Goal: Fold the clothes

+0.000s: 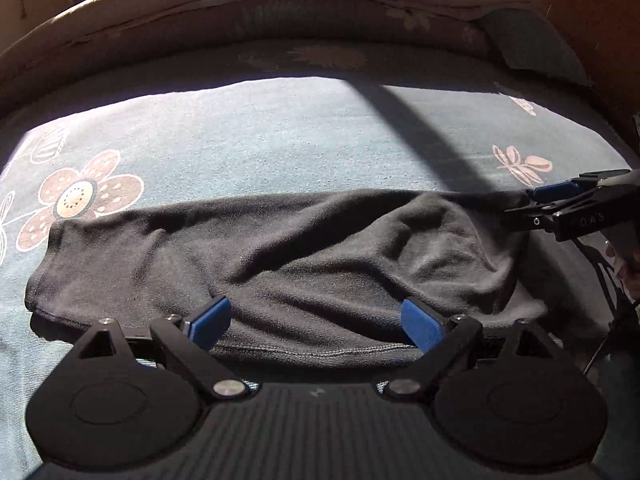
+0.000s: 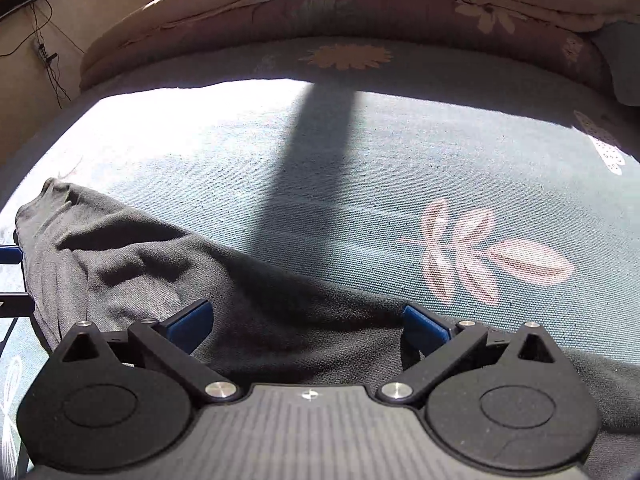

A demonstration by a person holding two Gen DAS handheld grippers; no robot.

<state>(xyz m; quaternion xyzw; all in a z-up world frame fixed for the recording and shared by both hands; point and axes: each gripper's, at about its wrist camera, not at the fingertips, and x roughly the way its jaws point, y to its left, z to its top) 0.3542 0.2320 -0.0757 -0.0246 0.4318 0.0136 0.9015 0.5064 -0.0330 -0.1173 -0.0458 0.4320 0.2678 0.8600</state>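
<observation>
Black fleece, a dark garment [image 1: 256,256], lies rumpled on the bed [image 1: 280,140], on a teal sheet printed with flowers, its long axis running side to side across my front and its stitched hem nearest me. My left hand-held gripper [image 1: 318,320] sits low at that near hem, blue pads spread wide with the cloth lying between and just ahead of them, nothing pinched. My right hand-held gripper [image 2: 308,326] is equally wide, over the garment's right end, where the cloth tapers out past its right finger; in the left view it stands at the far right corner. Each hand is nearest its own end, so I judge the coming move as a pinch on both ends before carrying the cloth over along its length. A folded quilt [image 2: 340,4] is piled at the bed's far side.
</observation>
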